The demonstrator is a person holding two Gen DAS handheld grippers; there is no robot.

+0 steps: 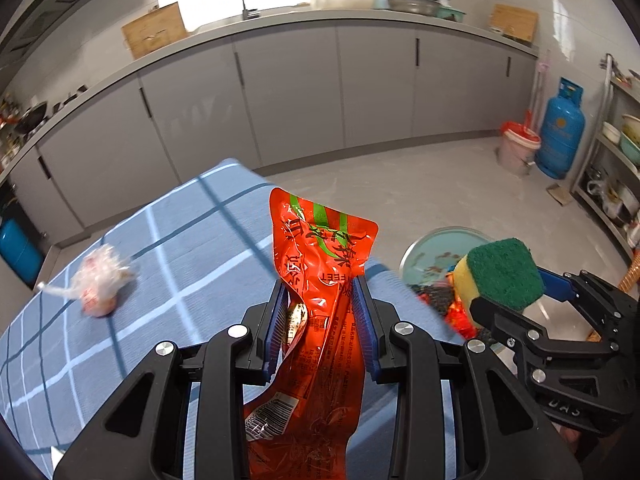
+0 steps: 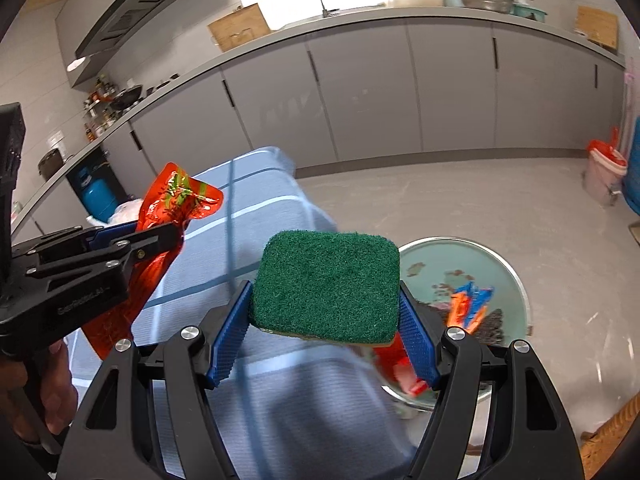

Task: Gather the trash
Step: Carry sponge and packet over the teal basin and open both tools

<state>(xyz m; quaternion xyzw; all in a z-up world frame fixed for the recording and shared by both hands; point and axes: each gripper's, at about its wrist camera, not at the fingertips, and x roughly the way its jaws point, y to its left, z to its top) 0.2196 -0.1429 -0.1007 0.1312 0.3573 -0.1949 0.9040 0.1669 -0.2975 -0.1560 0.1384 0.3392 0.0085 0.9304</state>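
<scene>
Now, from the left wrist, the left hand-held gripper is clamped on a red wrapper standing lengthwise up between its pads, above the blue surface; the basin lies low to its right. From the right wrist, the right hand-held gripper pinches a sponge, nearer the basin, just ahead and right.
</scene>
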